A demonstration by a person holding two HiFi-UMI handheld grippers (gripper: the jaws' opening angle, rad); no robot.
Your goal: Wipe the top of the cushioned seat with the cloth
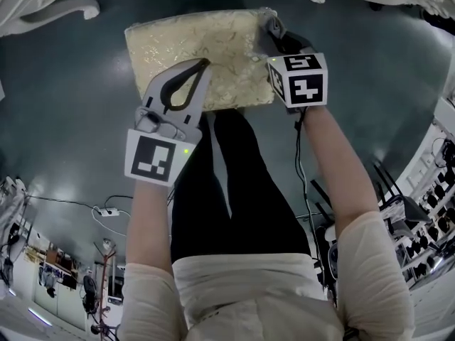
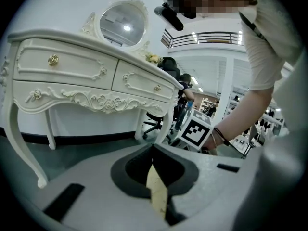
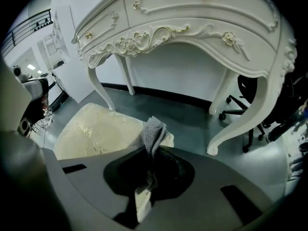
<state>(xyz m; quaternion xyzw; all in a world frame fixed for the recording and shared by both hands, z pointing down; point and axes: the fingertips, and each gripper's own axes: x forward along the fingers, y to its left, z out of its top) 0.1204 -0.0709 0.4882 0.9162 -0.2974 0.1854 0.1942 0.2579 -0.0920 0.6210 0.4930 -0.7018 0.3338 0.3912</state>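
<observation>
The cushioned seat (image 1: 199,48) is a cream-gold brocade pad on the dark floor, and it shows at the left of the right gripper view (image 3: 94,129). A grey cloth (image 1: 273,27) bunches at the seat's far right corner, with my right gripper (image 1: 282,42) shut on it. In the right gripper view the cloth (image 3: 154,131) sticks up between the closed jaws of the right gripper (image 3: 151,152). My left gripper (image 1: 205,62) lies over the seat's near edge, its tips touching and holding nothing. In the left gripper view, the left gripper (image 2: 153,149) shows only a sliver of the seat (image 2: 157,191) through its loop.
A white ornate dressing table (image 3: 192,23) stands just beyond the seat, its curved legs (image 1: 53,9) at both top corners of the head view. An office chair (image 3: 250,97) sits behind a leg on the right. Cables (image 1: 106,210) lie on the floor at left. The person's black-trousered legs (image 1: 227,190) reach the seat's near edge.
</observation>
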